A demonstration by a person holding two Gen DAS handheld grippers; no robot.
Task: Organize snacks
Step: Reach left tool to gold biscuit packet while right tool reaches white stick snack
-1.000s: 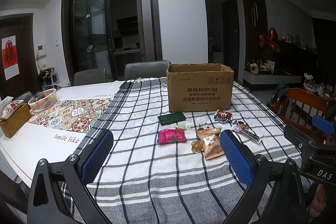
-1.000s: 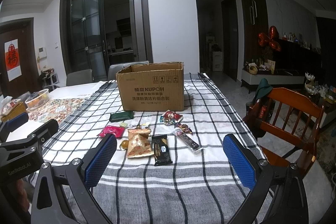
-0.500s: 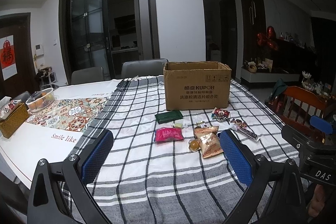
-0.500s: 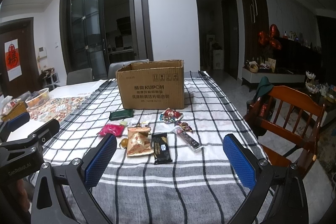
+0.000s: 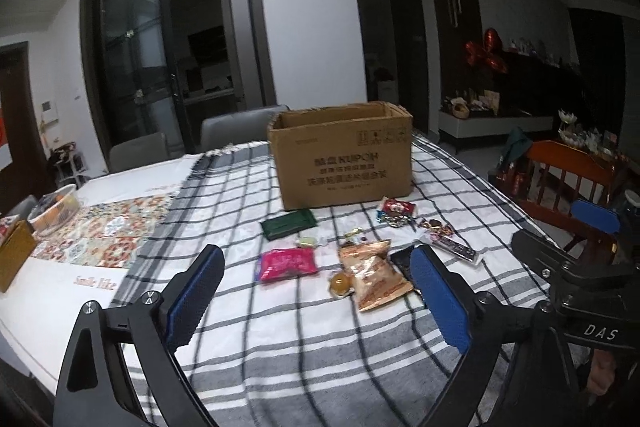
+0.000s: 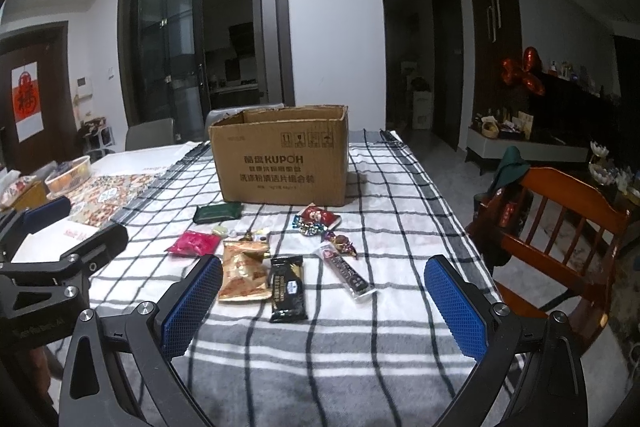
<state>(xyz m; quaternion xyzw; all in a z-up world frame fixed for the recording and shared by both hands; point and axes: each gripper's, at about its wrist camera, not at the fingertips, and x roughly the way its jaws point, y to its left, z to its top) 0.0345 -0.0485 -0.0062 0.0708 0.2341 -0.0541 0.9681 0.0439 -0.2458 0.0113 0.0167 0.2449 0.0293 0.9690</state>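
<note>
An open-topped cardboard box [image 5: 344,163] [image 6: 280,163] stands on the checked tablecloth. Loose snacks lie in front of it: a pink packet [image 5: 287,263] [image 6: 194,242], a dark green packet [image 5: 288,223] [image 6: 218,213], an orange crisp bag [image 5: 374,275] [image 6: 244,277], a black packet [image 6: 288,287], a long dark bar [image 6: 348,273] and a red sweet packet [image 5: 396,207] [image 6: 320,217]. My left gripper [image 5: 314,250] hovers short of the pink packet, its jaws closing on nothing. My right gripper [image 6: 324,261] stands open above the cloth, short of the black packet.
A wooden chair [image 6: 560,227] stands off the table's right edge. On the left are a patterned runner [image 5: 108,231], a bowl [image 5: 56,207] and a woven basket [image 5: 14,255]. Grey chairs [image 5: 240,131] sit behind the table. Each gripper shows at the edge of the other's view.
Both grippers have moved forward over the cloth, so the snacks and box look nearer. The left view has tilted slightly. Nothing on the table has shifted.
</note>
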